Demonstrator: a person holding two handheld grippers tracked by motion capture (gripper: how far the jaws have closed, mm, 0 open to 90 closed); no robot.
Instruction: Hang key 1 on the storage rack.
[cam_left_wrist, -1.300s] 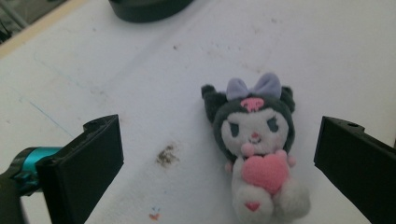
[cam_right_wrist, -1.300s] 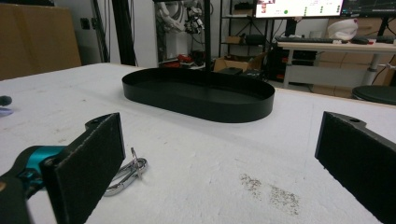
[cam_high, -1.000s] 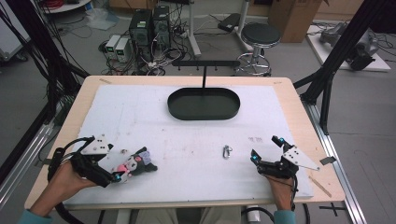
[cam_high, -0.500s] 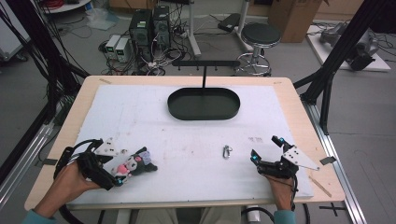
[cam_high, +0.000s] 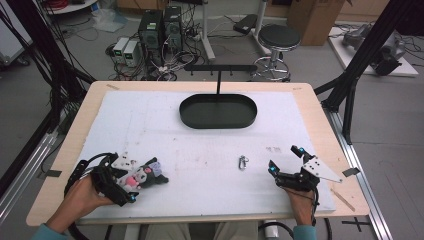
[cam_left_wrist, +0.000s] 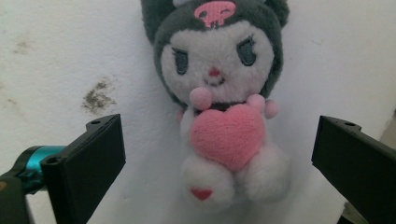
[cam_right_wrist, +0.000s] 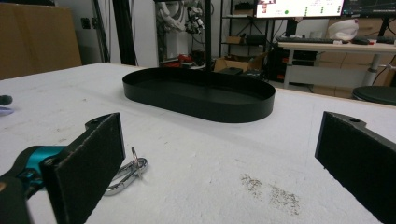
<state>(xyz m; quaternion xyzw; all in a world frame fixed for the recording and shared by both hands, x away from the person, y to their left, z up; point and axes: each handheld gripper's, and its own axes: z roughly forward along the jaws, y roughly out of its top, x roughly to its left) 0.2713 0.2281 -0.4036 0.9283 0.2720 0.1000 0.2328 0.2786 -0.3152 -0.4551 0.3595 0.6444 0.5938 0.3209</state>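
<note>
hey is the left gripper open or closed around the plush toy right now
Open. In the left gripper view the jaws of the left gripper stand wide apart on either side of the plush, with white table showing between each jaw and the toy.

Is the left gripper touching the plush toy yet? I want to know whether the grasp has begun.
Apart. In the left gripper view the plush toy lies between the wide-open jaws of the left gripper, with white table cover showing on both sides.

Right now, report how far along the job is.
Done: nothing is in the black tray. In hand: the left gripper hangs open over the plush toy, jaws either side, not touching it. Left: closing on the plush and lifting it; the metal clip lies untouched beside the open right gripper.
</note>
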